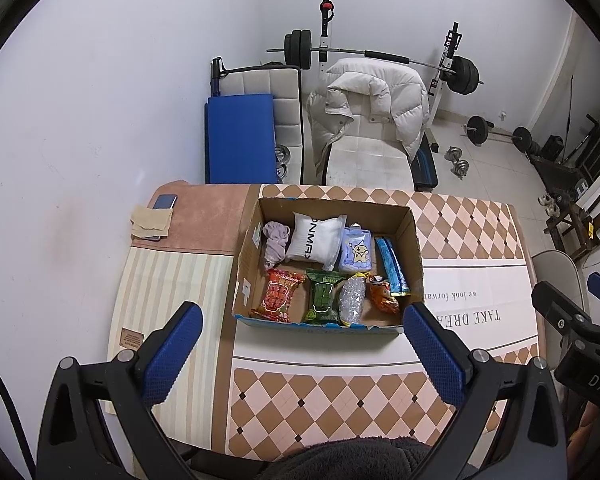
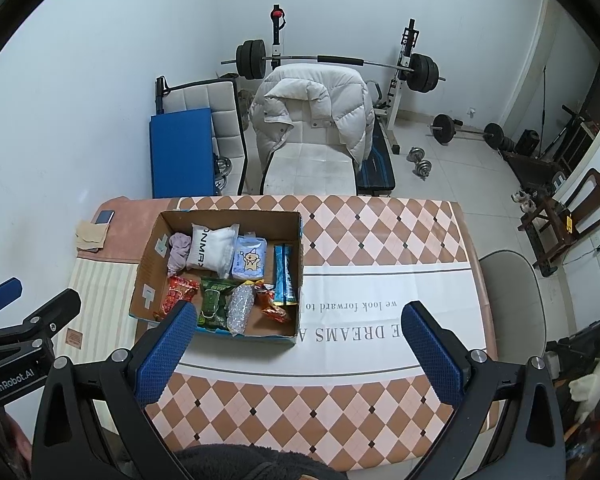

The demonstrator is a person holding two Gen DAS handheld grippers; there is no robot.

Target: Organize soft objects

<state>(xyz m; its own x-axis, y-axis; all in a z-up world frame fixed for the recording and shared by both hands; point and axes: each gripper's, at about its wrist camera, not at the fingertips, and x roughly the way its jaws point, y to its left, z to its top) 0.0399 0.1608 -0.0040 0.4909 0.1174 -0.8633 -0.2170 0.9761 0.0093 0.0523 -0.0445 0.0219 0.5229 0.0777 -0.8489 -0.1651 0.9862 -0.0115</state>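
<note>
An open cardboard box stands on the table and holds soft items: a mauve cloth, a white pouch, a pale blue tissue pack, a red snack bag, a green snack bag, a clear crinkly bag, an orange bag and a blue packet. My left gripper is open and empty, above the table's near side in front of the box. My right gripper is open and empty, to the box's right.
The table has a diamond-pattern cloth with printed text. A phone and a beige cloth lie at the far left. A chair with a white puffer jacket and weights stand behind.
</note>
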